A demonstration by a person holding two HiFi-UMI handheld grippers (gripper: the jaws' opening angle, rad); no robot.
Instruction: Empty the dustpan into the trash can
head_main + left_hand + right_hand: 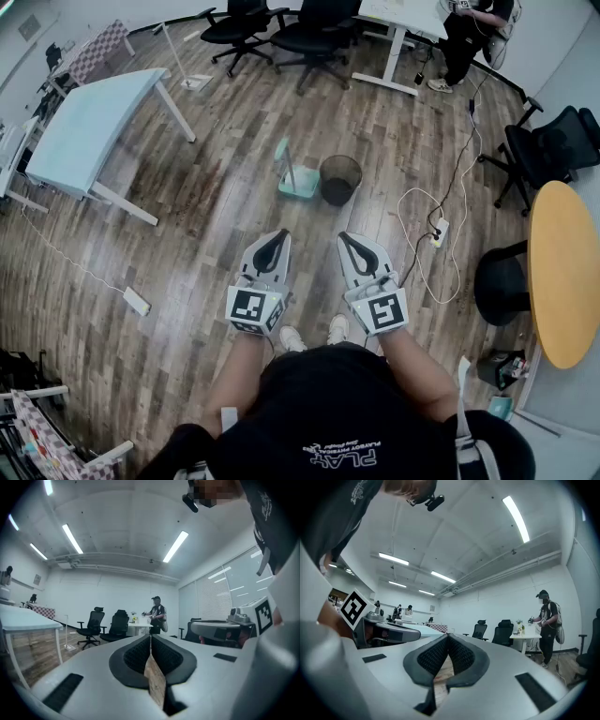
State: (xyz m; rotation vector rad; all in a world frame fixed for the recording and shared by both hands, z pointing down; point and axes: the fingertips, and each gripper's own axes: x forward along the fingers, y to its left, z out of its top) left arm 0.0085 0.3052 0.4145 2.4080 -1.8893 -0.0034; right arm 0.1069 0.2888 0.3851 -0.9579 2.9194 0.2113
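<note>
In the head view a teal dustpan (298, 178) with an upright handle stands on the wooden floor, right beside a black trash can (339, 178). Both lie a good way ahead of my grippers. My left gripper (278, 236) and right gripper (345, 239) are held side by side at waist height, pointing level toward them. Each is shut with nothing between its jaws. The left gripper (150, 637) in its own view shows its tips touching, and so does the right gripper (448, 637) in its view. Neither gripper view shows the dustpan or the can.
A light blue table (84, 122) stands at the left and a round wooden table (562, 272) at the right. Office chairs (553, 150) ring the room. A white cable and power strip (439, 232) lie right of the can. A person (469, 28) stands at the back.
</note>
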